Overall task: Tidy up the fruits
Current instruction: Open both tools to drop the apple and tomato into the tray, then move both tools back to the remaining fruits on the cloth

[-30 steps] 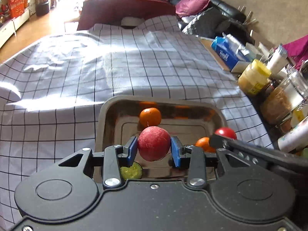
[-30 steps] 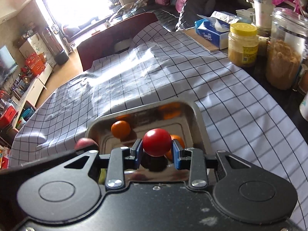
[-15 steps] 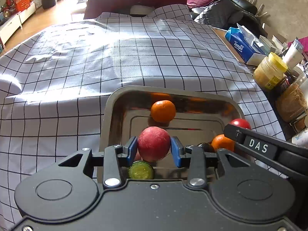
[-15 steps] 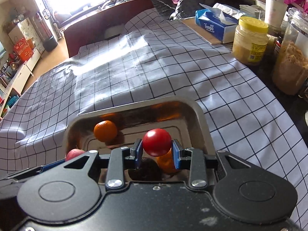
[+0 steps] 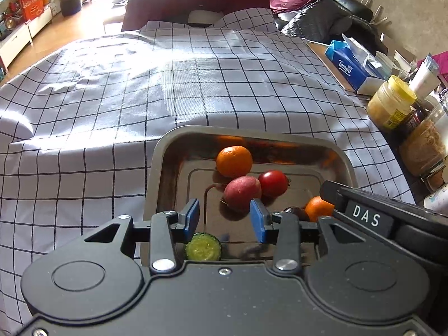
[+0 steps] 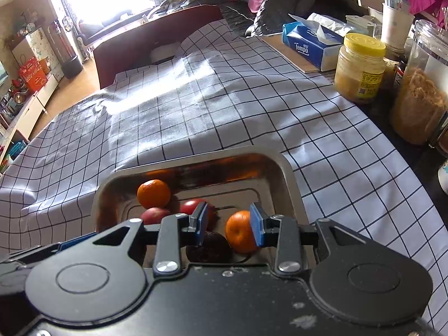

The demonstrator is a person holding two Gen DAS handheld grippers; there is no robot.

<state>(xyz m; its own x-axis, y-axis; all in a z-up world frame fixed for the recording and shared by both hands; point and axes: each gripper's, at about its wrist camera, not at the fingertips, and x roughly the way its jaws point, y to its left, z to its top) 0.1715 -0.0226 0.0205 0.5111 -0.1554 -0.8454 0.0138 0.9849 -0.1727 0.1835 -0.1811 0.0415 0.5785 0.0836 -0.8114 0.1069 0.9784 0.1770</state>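
Note:
A metal tray (image 5: 156, 162) on the checked cloth holds the fruit. In the left wrist view a pink-red round fruit (image 5: 242, 193) lies in the tray beside a red tomato (image 5: 273, 183), with an orange (image 5: 233, 161) behind, a second orange (image 5: 317, 208) and a dark fruit (image 5: 296, 212) at right, and a green slice (image 5: 203, 250) at the near edge. My left gripper (image 5: 224, 219) is open and empty above the tray. In the right wrist view my right gripper (image 6: 228, 225) is open over the tray (image 6: 291, 184), above the second orange (image 6: 239, 233) and dark fruit (image 6: 208, 247).
At the table's right edge stand a yellow-lidded jar (image 6: 359, 68), a blue tissue pack (image 6: 310, 46) and a tall glass jar of brown contents (image 6: 420, 98). A dark red chair back (image 5: 196, 5) stands at the far side. The checked cloth (image 5: 112, 98) lies behind the tray.
Both grippers have opened. The pink-red fruit left my left gripper and the red tomato left my right gripper; both now lie in the tray side by side.

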